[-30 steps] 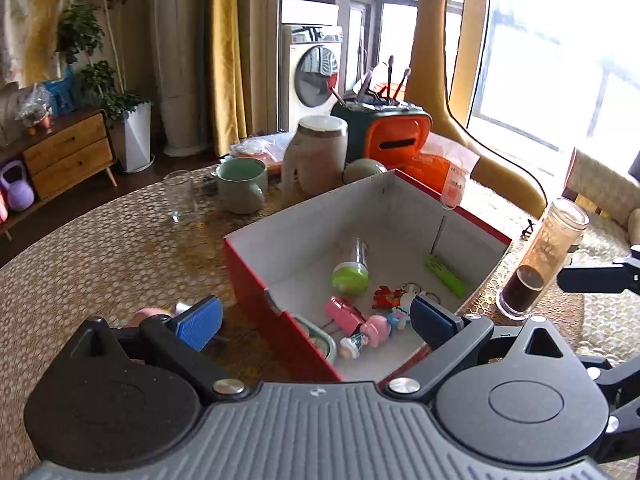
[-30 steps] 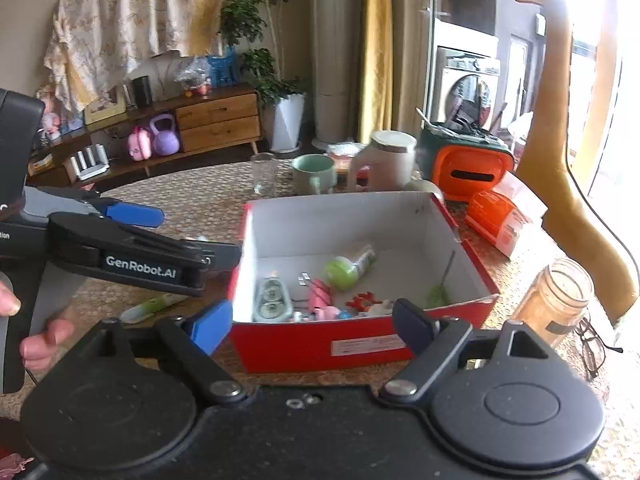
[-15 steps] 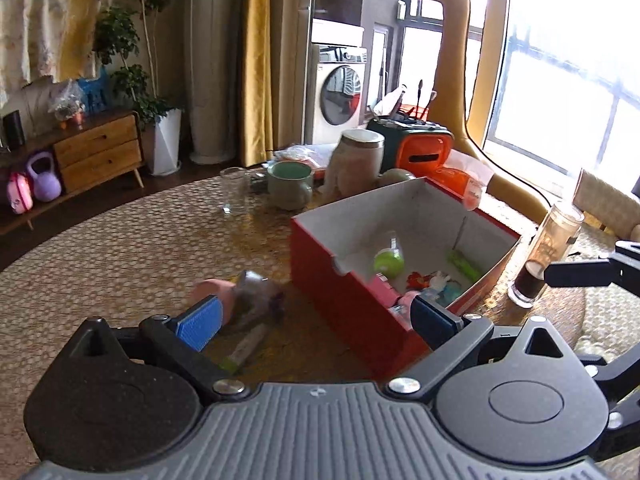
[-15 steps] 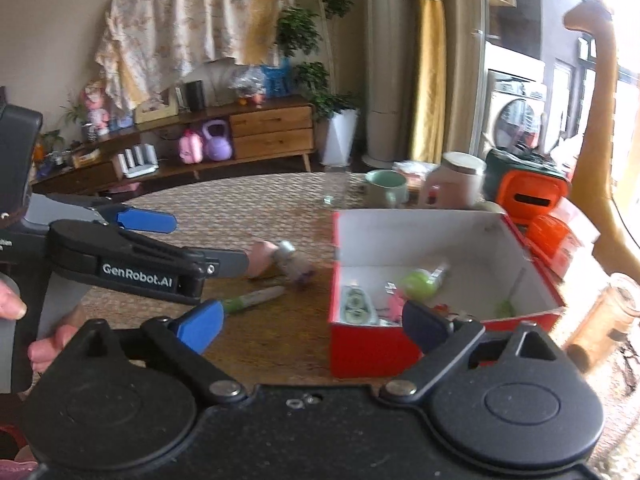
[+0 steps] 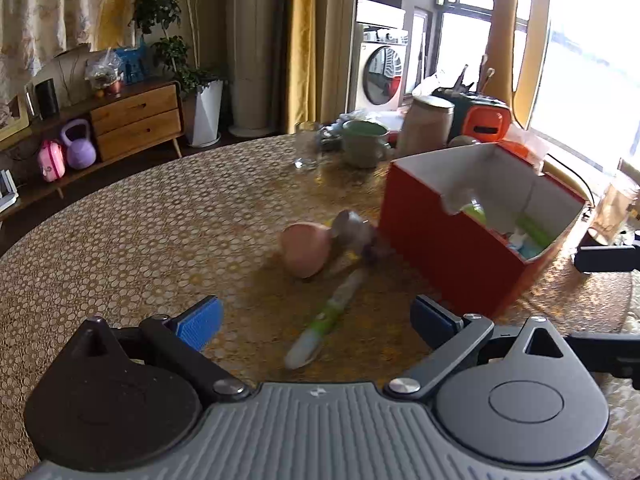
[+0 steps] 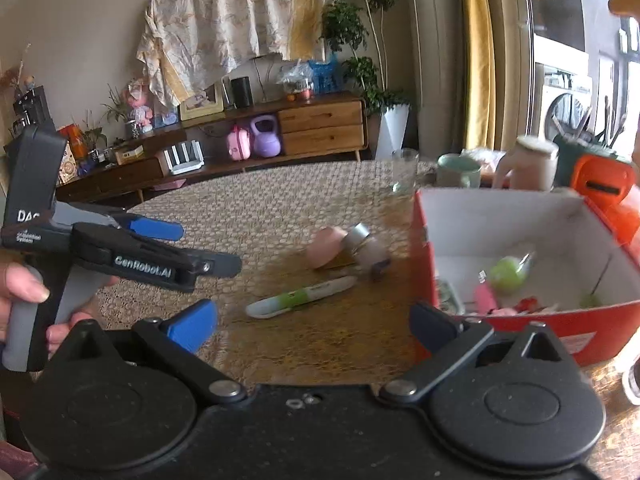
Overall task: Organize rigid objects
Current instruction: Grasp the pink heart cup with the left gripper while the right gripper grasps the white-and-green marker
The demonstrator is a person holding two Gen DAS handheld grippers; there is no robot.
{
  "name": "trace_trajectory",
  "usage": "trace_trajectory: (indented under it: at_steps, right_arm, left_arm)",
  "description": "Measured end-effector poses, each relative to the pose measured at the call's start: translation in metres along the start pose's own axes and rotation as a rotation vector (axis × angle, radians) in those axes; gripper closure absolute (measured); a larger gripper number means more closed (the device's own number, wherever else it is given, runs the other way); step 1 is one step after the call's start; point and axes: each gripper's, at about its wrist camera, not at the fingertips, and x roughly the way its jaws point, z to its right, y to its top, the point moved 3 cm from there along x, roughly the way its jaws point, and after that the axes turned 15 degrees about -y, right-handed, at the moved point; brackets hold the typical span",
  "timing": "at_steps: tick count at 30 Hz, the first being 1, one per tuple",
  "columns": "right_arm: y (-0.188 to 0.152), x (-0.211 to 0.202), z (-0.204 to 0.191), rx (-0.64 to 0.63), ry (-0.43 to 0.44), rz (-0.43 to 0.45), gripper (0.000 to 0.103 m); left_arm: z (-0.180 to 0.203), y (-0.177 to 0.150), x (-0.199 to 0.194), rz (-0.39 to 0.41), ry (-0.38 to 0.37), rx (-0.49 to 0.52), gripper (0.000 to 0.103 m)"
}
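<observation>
Both views have swung left, away from the red box (image 6: 520, 320) and onto the loose items on the counter (image 5: 160, 240). A second ago the box filled the centre of each view; it now sits at the right. The right claw (image 6: 312, 320) has just been opening and its jaws stand wide with nothing between them. The left claw (image 5: 316, 320) is likewise spread wide and empty. Judgement: one placement is finished and the next pick-up is being lined up.

Counter: round, covered in a gold, pebble-patterned surface with a glossy sheen.

Red box: rigid card, red outside and white inside, open-topped. It already holds several small toys, including a green-capped bottle (image 6: 510, 272).

Pink object (image 5: 306, 248): smooth and rounded, lying just left of the box. A small jar (image 6: 366, 246) with a metal-coloured cap touches it on the right; blur hides its detail.

Pen-like stick (image 5: 328, 312): slim, white with a green band, hard plastic, lying flat nearer than the pink object and centred ahead of the left claw. Judgement: its low profile calls for a low, square approach.
</observation>
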Motion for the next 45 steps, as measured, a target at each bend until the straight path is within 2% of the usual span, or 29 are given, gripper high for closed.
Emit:
trace_trajectory:
  at_steps: [8, 21, 31, 33, 36, 42, 45]
  right_arm:
    - [-0.004, 0.037, -0.024, -0.008, -0.004, -0.058, 0.000]
    - [0.005, 0.109, -0.041, -0.032, -0.032, -0.128, 0.005]
    - [0.011, 0.177, -0.056, 0.022, -0.097, -0.220, 0.019]
    - [0.010, 0.185, -0.054, 0.056, -0.115, -0.240, 0.022]
    - [0.006, 0.191, -0.054, 0.064, -0.109, -0.254, 0.023]
    - [0.003, 0.197, -0.056, 0.044, -0.129, -0.268, 0.032]
    - [0.004, 0.198, -0.058, 0.024, -0.148, -0.269, 0.040]
  left_arm:
    - [-0.035, 0.015, 0.032, 0.014, -0.015, -0.029, 0.002]
    - [-0.064, 0.037, 0.121, -0.064, -0.086, -0.038, 0.002]
    - [-0.076, 0.041, 0.172, -0.108, -0.111, -0.032, 0.003]
    - [-0.078, 0.038, 0.178, -0.112, -0.087, -0.012, 0.003]
    - [-0.085, 0.034, 0.184, -0.122, -0.134, -0.036, 0.003]
    - [-0.093, 0.035, 0.192, -0.106, -0.161, -0.031, 0.004]
    - [-0.095, 0.038, 0.195, -0.105, -0.168, -0.028, 0.006]
